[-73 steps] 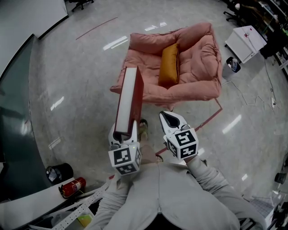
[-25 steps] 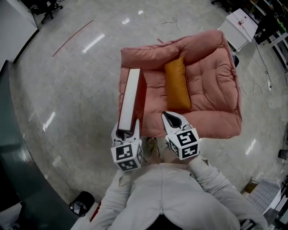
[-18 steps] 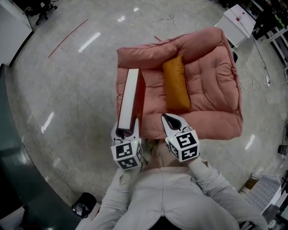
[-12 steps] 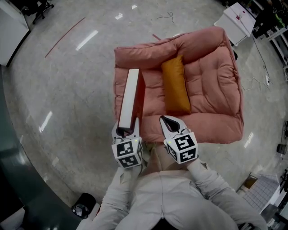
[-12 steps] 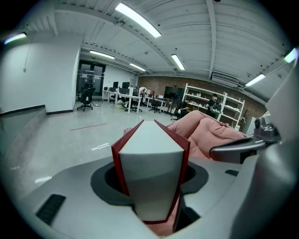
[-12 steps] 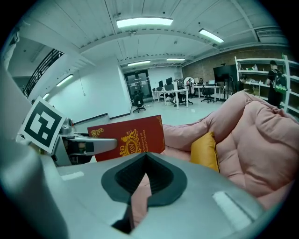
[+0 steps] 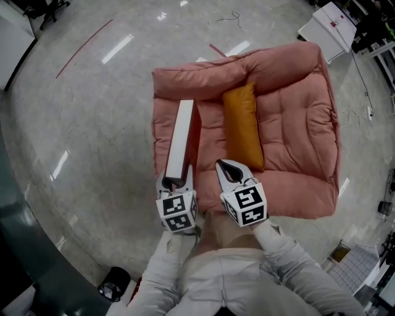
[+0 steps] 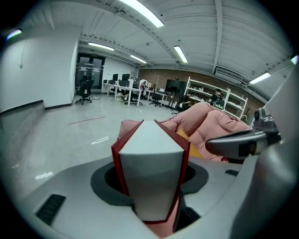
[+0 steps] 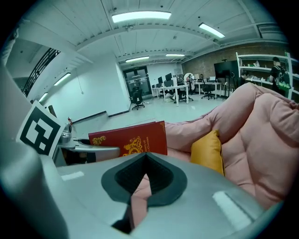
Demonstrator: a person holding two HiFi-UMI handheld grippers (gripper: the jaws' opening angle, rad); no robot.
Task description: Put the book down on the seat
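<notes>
A thick book with red covers and a white page block [image 7: 179, 139] stands on edge, pointing away from me, with my left gripper [image 7: 176, 181] shut on its near end. It hangs over the left arm and front-left part of the pink padded armchair [image 7: 290, 123]. An orange cushion [image 7: 242, 126] lies along the middle of the seat. In the left gripper view the book [image 8: 152, 163] fills the gap between the jaws. My right gripper [image 7: 226, 166] is shut and holds nothing, just right of the book near the seat's front edge. The right gripper view shows the red cover [image 9: 135, 139] and the cushion [image 9: 208, 151].
A white cabinet [image 7: 324, 21] stands beyond the armchair at the top right. A dark curved counter [image 7: 15, 247] runs along the left edge, with a black bin [image 7: 114, 289] near its foot. A cable [image 7: 231, 15] and a red tape line [image 7: 83, 40] lie on the glossy floor.
The armchair has come nearer and now lies directly under both grippers. The book stays in my left gripper, and the right gripper stays shut beside it.
</notes>
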